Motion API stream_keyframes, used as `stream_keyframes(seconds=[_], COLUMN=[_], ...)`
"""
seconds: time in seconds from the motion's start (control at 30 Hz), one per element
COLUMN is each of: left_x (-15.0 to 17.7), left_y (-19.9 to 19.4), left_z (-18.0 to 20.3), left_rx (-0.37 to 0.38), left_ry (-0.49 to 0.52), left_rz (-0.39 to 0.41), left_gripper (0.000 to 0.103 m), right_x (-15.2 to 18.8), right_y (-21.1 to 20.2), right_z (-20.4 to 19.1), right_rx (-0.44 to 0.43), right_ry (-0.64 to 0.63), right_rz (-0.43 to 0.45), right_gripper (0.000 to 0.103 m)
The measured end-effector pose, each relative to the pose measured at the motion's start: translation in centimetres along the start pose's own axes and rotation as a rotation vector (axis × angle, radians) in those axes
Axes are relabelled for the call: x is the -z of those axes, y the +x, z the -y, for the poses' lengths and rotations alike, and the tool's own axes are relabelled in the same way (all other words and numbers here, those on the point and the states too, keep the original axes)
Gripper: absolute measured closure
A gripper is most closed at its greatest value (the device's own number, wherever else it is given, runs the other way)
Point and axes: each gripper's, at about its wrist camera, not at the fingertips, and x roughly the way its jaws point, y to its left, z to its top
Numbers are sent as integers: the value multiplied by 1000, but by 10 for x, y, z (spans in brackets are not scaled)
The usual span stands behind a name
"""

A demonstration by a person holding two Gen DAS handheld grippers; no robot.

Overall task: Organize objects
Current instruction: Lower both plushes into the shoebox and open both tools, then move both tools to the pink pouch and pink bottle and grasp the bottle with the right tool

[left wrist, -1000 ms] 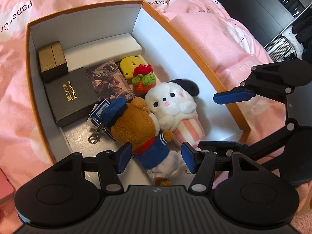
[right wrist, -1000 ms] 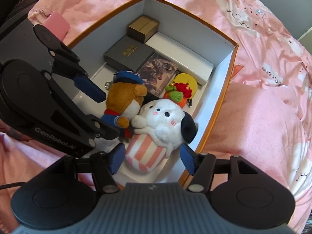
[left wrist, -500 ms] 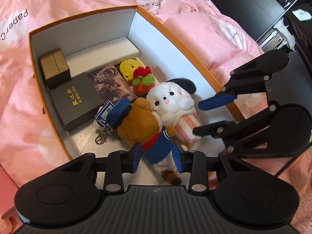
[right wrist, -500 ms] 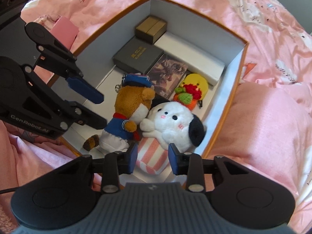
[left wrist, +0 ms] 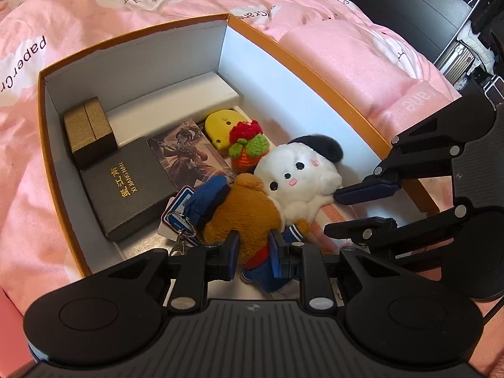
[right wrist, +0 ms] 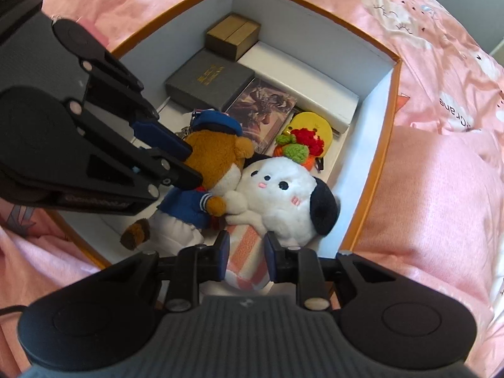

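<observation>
Your left tongs (left wrist: 253,253) have just closed on the soft bear (left wrist: 244,217); right tongs (right wrist: 245,253) squeeze the light, squashy dog (right wrist: 277,195)'s striped body.

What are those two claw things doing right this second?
Left gripper: jaws have just been closing, now pinching the brown bear plush.
Right gripper: jaws have just been closing, now pinching the white dog plush by its striped body.
</observation>
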Motion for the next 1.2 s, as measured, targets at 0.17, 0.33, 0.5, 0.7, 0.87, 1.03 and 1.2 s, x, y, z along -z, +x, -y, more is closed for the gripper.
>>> stream_keyframes(seconds=[0.17,0.33,0.5,0.7,0.87,1.03,1.2], left_x=[8,13,17,26,36,45,52], left_y=[-10,-37,-69,-100,-122,-145,-172], left_z=[5,12,12,7,-10,-28,-65], left_rx=[-46,-147,-194,-238,-293,-378,-367], left_ry=[-22,-20,-51,-76,-113,-108,-167], left_rz=[38,130,207,264,299,320,262], left_gripper=[76,74,74,76,76,75,73], right_x=[5,7,4,-11,-26,-49,-78], right_y=[-9,-32,-52,-68,-72,-75,-72], right_z=[-1,-3,-8,-28,-44,-65,-90], right_rx=[-3,9,63,40,3,-46,-128], right_ry=[36,117,201,241,261,243,189], right_rz=[29,113,217,352,435,484,517], right_gripper=[77,77,66,67,66,66,64])
